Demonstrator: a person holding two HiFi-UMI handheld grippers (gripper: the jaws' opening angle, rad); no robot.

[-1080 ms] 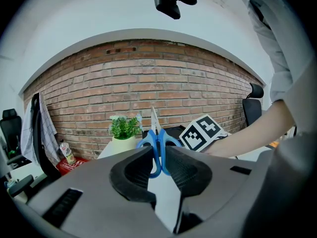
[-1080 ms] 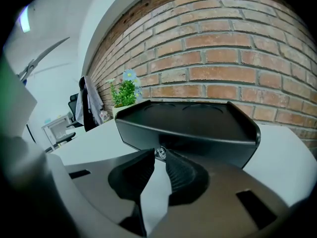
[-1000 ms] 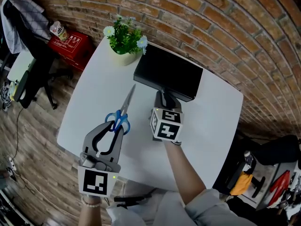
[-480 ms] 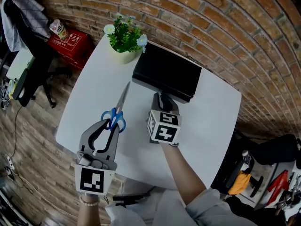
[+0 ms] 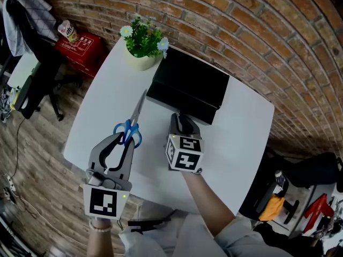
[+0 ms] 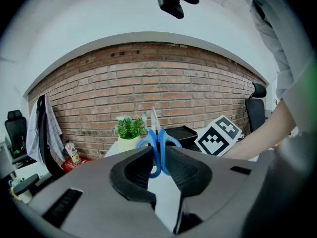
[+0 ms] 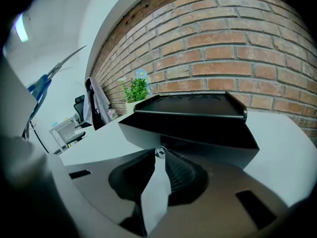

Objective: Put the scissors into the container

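1. My left tool is pinching the scissors by the blue handles. The blades run out past the jaw tips, toward the potted plant.
2. The left gripper view settles the grip: both pads are pressed against the blue loops and the blade tips stand up in front of the brick wall. The head view shows only that the handles sit at the jaw tips.
3. The head view places the scissors left of the container and outside it, over the white surface. I cannot tell from up there whether they are clear of it.
4. My right tool reaches to the container's near edge. From the head view, its marker cube covers most of it, so the jaws are hard to read.
5. The right gripper view shows those jaws closed to a thin slit. Their tips are at the foot of the container's near wall, with a small shiny bit between them (I cannot say what it is). I take this as a pinch on the container.
6. That same view shows the black tray from low down, its dark underside and raised rim visible. The scissors are a blue and silver sliver at the far left.
7. Only the head view takes in the red box on the floor and the coat hanging by the chair.
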